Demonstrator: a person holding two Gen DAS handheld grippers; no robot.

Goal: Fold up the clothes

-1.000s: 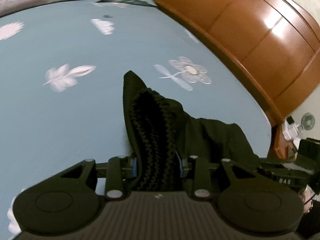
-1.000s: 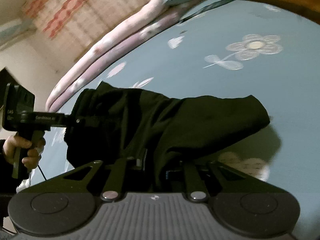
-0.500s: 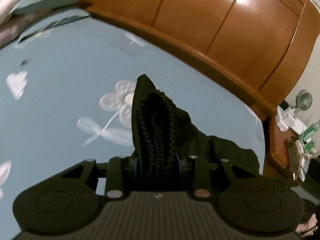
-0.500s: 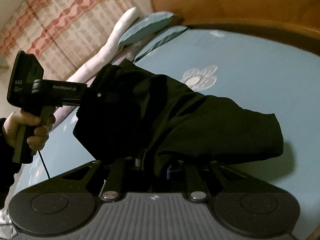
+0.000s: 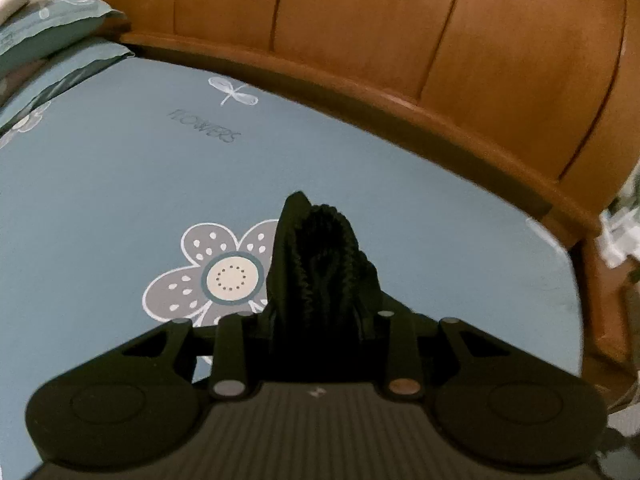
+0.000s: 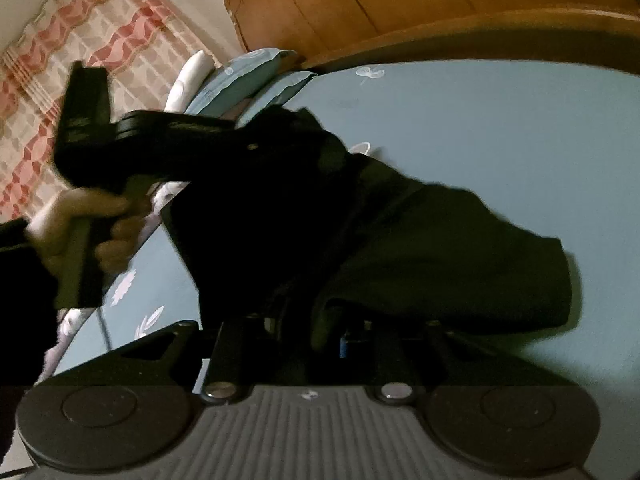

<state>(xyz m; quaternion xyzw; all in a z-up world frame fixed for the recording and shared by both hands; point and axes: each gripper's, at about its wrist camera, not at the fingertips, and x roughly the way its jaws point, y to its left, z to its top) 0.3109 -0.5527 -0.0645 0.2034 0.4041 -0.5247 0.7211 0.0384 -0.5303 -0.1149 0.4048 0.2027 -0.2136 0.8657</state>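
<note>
A black garment [image 6: 420, 240] hangs in the air above a blue flowered bedsheet [image 6: 500, 128]. My left gripper [image 5: 316, 320] is shut on its bunched elastic waistband [image 5: 320, 264], which sticks up between the fingers. In the right wrist view my right gripper [image 6: 320, 340] is shut on another part of the same cloth, which drapes over its fingers and spreads to the right. That view also shows the left gripper's body [image 6: 168, 148] with a hand [image 6: 80, 220] on its handle, clamped on the cloth's far left end.
A brown wooden headboard [image 5: 400, 40] curves along the far edge of the bed. Blue pillows [image 5: 52, 36] lie at the left end. A pink patterned curtain [image 6: 80, 52] hangs behind them. Cluttered items stand on a side table [image 5: 620, 220] at the right.
Both grippers have swung with the garment toward the headboard, and the cloth has lifted higher off the sheet. The left gripper has come closer to the right one.
</note>
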